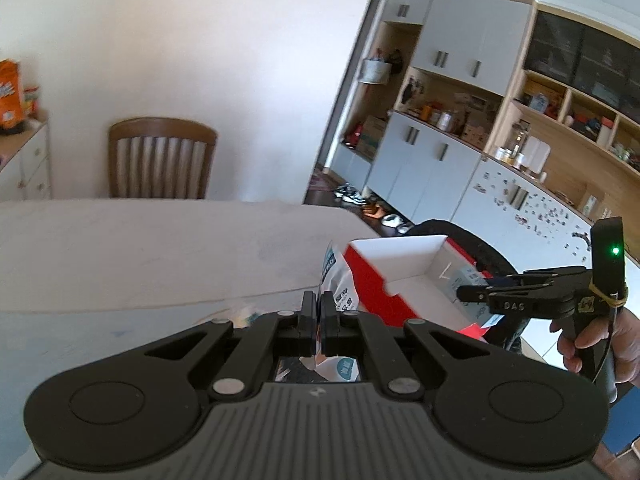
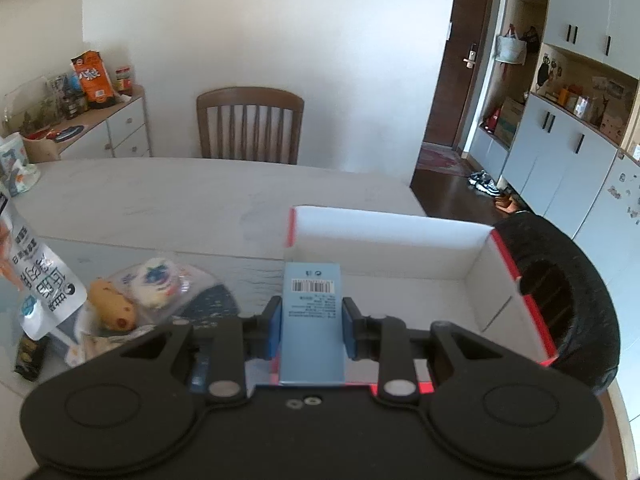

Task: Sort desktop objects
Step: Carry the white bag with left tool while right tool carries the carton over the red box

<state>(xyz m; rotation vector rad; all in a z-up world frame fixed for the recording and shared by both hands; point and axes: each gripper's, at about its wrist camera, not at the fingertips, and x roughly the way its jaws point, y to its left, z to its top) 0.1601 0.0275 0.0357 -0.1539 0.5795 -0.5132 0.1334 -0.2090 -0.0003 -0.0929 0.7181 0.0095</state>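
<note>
My left gripper [image 1: 319, 300] is shut on a white and blue printed pouch [image 1: 338, 280] that stands up between its fingers, above the table. The same pouch [image 2: 40, 280] shows at the left edge of the right wrist view. My right gripper [image 2: 312, 312] is shut on a light blue carton with a barcode [image 2: 312, 320], held over the near edge of an open red box with a white inside [image 2: 400, 248]. In the left wrist view the right gripper [image 1: 464, 294] reaches over that box [image 1: 400, 264], with a hand [image 1: 592, 340] on its handle.
Wrapped snacks [image 2: 156, 284], a yellow one [image 2: 112, 308] and a small dark packet [image 2: 28, 356] lie on the white table [image 2: 200, 200] left of the box. A black ring-shaped cushion [image 2: 560, 300] sits behind the box. A wooden chair [image 2: 250, 124] stands at the far side.
</note>
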